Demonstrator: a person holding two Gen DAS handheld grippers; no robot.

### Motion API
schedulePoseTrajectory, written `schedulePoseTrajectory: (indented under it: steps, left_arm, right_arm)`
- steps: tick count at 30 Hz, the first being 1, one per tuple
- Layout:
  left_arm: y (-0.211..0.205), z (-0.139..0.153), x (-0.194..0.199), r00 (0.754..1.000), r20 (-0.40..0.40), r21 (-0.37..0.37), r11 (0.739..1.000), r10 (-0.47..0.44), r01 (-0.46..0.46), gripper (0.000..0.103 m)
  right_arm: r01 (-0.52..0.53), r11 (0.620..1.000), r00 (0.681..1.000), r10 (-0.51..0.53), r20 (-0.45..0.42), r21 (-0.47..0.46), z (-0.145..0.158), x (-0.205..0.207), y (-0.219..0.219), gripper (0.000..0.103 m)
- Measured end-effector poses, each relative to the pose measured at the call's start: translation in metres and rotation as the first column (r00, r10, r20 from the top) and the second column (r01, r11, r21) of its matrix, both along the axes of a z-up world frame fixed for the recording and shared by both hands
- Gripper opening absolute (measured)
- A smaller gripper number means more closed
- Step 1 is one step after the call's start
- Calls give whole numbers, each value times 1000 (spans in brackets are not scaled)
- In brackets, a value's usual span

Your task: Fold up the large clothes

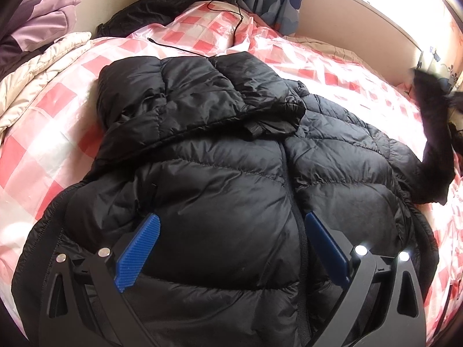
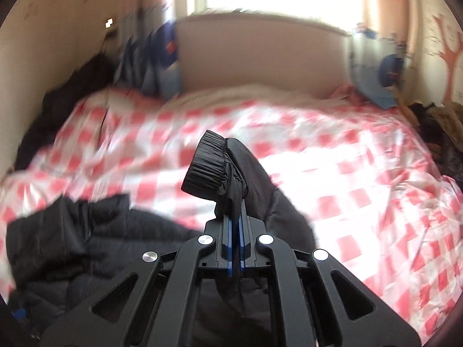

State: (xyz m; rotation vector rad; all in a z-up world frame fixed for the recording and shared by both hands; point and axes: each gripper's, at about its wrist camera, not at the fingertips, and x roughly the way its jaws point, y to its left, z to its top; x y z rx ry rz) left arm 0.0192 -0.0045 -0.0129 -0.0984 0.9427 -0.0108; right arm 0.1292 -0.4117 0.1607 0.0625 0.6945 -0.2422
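Jacket [image 1: 231, 179] hood pointing away, right tongs [image 2: 235, 219] pinching sleeve cuff [image 2: 207, 170], left tongs [image 1: 231, 231] wide apart.

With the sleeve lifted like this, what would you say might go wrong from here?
1. The right gripper pinches only a thin bit of fabric below the cuff; the slick sleeve may slip out mid-fold.
2. The left gripper is open over the jacket, not pinning it, so pulling the sleeve could drag the body askew.
3. The cable lies near the hood and might snag.

Left view close above jacket [image 1: 231, 173], right view low, both sharing bed [image 2: 361, 173]
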Motion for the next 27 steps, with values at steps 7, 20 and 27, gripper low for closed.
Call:
schedulePoseTrajectory:
  steps: [7, 20, 27]
  left_arm:
    - [-11, -4, 1, 1000, 0, 27, 1000, -11, 11, 96]
    - [-22, 0, -3, 999, 30, 40, 999, -29, 28, 96]
    - [-9, 30, -44, 996, 79, 36, 999, -39, 36, 96]
  right_arm:
    - [293, 951, 949, -302, 86, 100, 35, -65, -162, 4]
    - [186, 867, 978, -118, -173, 463, -100, -239, -162, 71]
    - [-306, 770, 798, 528, -291, 560, -143, -310, 45, 75]
